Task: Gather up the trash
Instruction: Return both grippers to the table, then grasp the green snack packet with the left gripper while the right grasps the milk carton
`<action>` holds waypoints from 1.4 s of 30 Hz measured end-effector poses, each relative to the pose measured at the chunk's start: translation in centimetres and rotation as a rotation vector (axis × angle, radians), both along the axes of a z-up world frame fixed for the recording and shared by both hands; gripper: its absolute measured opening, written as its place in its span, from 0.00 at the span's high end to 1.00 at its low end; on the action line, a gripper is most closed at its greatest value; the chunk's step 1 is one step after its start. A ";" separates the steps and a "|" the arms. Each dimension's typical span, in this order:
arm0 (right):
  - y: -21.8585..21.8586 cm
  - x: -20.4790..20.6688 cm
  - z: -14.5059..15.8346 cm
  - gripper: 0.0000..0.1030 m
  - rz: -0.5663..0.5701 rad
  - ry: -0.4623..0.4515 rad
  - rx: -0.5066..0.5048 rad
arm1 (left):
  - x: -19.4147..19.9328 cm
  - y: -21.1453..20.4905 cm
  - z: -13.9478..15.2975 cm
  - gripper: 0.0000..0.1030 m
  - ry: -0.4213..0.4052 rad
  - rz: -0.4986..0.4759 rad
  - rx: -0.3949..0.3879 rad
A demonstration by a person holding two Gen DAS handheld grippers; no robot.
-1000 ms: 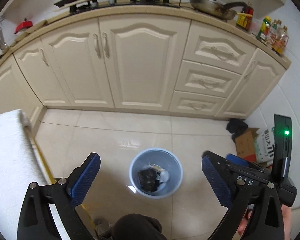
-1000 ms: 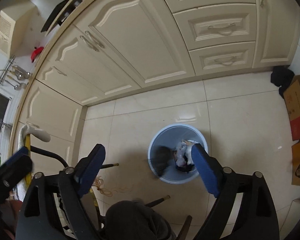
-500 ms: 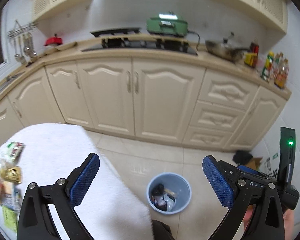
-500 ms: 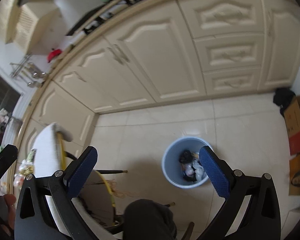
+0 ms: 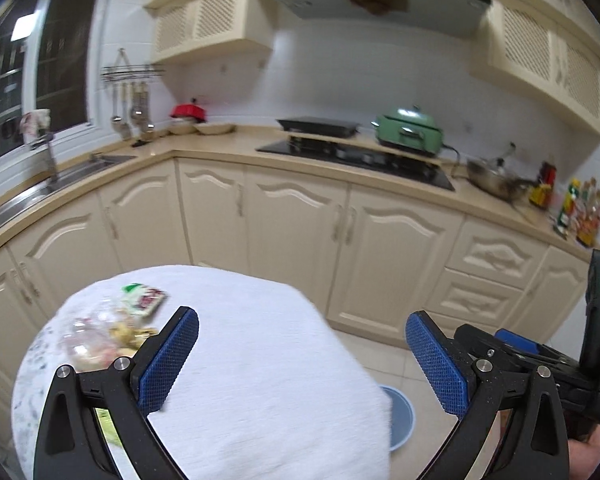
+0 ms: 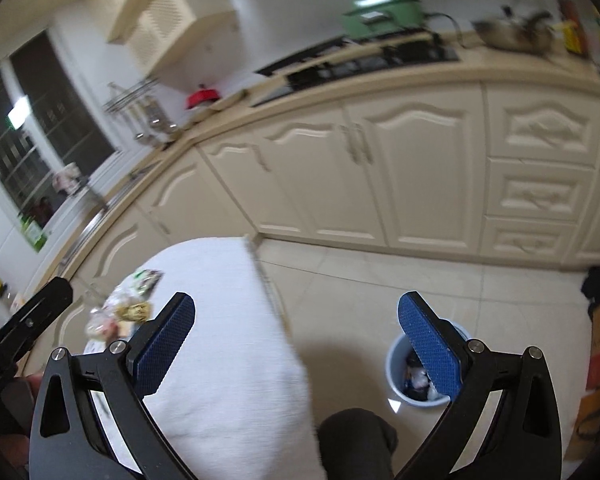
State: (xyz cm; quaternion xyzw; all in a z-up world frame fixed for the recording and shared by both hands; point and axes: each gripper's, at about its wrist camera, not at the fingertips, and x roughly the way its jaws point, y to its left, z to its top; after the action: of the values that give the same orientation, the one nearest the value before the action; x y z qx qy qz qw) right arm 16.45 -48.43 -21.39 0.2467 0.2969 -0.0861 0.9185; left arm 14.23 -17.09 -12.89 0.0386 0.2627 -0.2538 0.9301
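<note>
Both claws wide apart, nothing between the blue pads: left gripper (image 5: 302, 356) poised above the white-clothed table (image 5: 268, 380), right gripper (image 6: 296, 344) straddling the table's edge and the tiled floor (image 6: 380, 280).

Hard to read: the trash pile (image 5: 112, 328) on the table's far left, smeared by motion blur. Only a green, white and red wrapper (image 5: 144, 298) at the far end, some clear crinkled plastic, and yellowish scraps nearer the left pad can be made out; the near part cut off behind the left finger (image 5: 168, 364). Same pile in the right wrist view (image 6: 120, 312), equally blurred, just beyond the left blue pad.

Blue bin (image 6: 420, 376) on the floor to the right of the table, well apart from the pile. In the right wrist view, partly covered by the right pad, with dark and white crumpled litter inside. In the left wrist view (image 5: 400, 420), mostly hidden behind the tablecloth's edge, only a curved sliver of rim showing.

Dark rounded shape at the bottom centre of the right wrist view, unidentifiable. Kitchen counter (image 5: 220, 148) and stove top behind, also softened by blur.
</note>
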 end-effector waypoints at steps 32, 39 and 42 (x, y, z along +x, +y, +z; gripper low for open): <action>22.0 5.2 7.4 0.00 0.423 -0.135 -0.276 | -10.2 19.1 1.0 0.01 -0.007 0.415 -0.063; 21.8 7.3 4.9 0.00 0.434 -0.067 -0.260 | -5.7 18.7 -1.1 0.01 0.076 0.377 -0.020; 21.5 8.0 3.7 0.00 0.433 -0.035 -0.248 | -3.1 17.5 -2.5 0.01 0.114 0.354 0.019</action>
State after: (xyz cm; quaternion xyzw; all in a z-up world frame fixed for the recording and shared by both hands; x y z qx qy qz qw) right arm 24.48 -26.97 -17.65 0.0643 0.3140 0.0812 0.9438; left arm 11.17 0.44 -15.42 -0.0137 0.3204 -0.0856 0.9433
